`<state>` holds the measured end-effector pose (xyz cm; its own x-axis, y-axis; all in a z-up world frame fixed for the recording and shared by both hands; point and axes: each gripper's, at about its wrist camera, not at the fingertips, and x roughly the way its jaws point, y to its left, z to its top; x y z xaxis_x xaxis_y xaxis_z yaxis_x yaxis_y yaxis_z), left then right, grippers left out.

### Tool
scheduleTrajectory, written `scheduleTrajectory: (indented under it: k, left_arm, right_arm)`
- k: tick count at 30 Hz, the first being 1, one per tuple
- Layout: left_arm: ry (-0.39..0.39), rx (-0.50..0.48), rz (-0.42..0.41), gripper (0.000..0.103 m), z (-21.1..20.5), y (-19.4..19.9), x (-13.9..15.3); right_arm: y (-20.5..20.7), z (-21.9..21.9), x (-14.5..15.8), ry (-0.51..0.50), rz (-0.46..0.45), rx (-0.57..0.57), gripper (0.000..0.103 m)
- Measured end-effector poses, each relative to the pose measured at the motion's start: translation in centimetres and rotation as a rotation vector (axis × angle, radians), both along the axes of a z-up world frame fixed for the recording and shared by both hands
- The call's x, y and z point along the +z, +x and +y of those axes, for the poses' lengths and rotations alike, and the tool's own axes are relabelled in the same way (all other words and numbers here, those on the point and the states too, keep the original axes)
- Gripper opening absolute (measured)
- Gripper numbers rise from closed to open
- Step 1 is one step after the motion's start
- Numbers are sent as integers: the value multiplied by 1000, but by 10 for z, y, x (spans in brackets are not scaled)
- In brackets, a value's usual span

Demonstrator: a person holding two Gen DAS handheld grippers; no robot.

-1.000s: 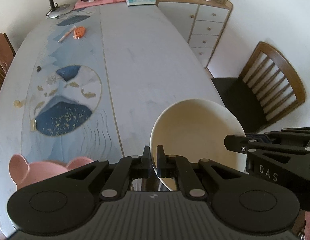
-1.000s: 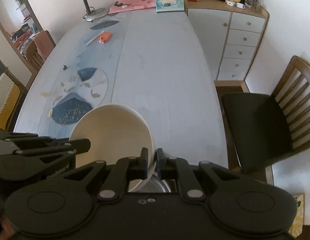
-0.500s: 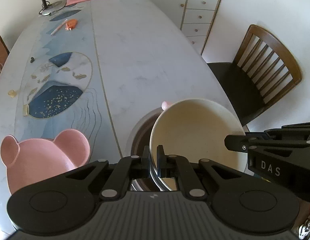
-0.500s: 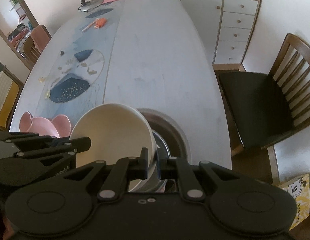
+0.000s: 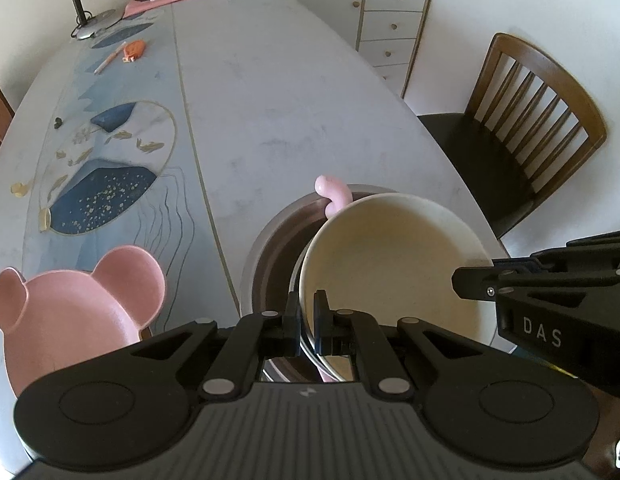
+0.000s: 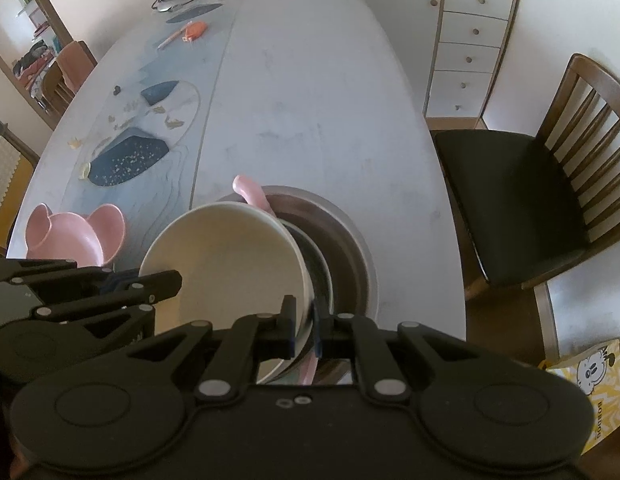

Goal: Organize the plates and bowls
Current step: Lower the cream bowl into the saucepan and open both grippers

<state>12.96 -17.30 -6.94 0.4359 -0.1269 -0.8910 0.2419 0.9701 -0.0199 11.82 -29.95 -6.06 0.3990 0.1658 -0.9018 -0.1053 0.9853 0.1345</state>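
Cream bowl [image 5: 394, 264] – empty, over steel basin [image 5: 270, 248] w/ pink item | both claws – clamped on bowl rim

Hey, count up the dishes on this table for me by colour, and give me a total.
Cream: 1, the cream bowl gripped at its rim by the left gripper and the right gripper.
Pink: 2, the bear-eared bowl and a pink dish mostly hidden under the cream bowl.
Metal: 1, the wide metal dish underneath; more may be hidden in the stack.
Total: 4

Cream bowl [image 5: 394, 264] tilted over steel bowl [image 5: 270, 256]; pink bear plate [image 5: 70, 320] beside.
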Motion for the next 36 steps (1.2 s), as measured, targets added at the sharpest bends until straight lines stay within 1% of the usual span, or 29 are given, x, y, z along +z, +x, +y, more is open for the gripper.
scheduleTrajectory:
  k: [10,14,18,19,25,27,32,33,36]
  left_arm:
    - [20,-8,0,5,-5,2,-9]
    - [19,-19,-17,5,-5,2,-9]
    - [4,-17,-3,5,-4,5,-10]
    - [-2,-16,9,5,-4,6,-11]
    - [-21,-20,23,7,0,7,-9]
    - [-34,-27,31,9,3,8,-8]
    - [-58,-25,45,10,11,7,-5]
    - [-65,-24,47,10,13,7,-4]
    - [-76,-23,35,10,16,4,0]
  right_arm:
    - [3,-2,-10,5,15,1,9]
    - [5,-1,-12,-2,10,2,9]
    - [5,-2,-12,5,11,-6,9]
    - [5,-3,-12,16,13,-8,12]
    - [4,-5,-8,34,5,-13,19]
    - [4,-6,-7,40,8,-12,21]
    - [2,-9,-4,63,6,-11,24]
    - [2,-10,-3,67,4,-10,26]
    - [-1,-11,2,77,-7,-3,28]
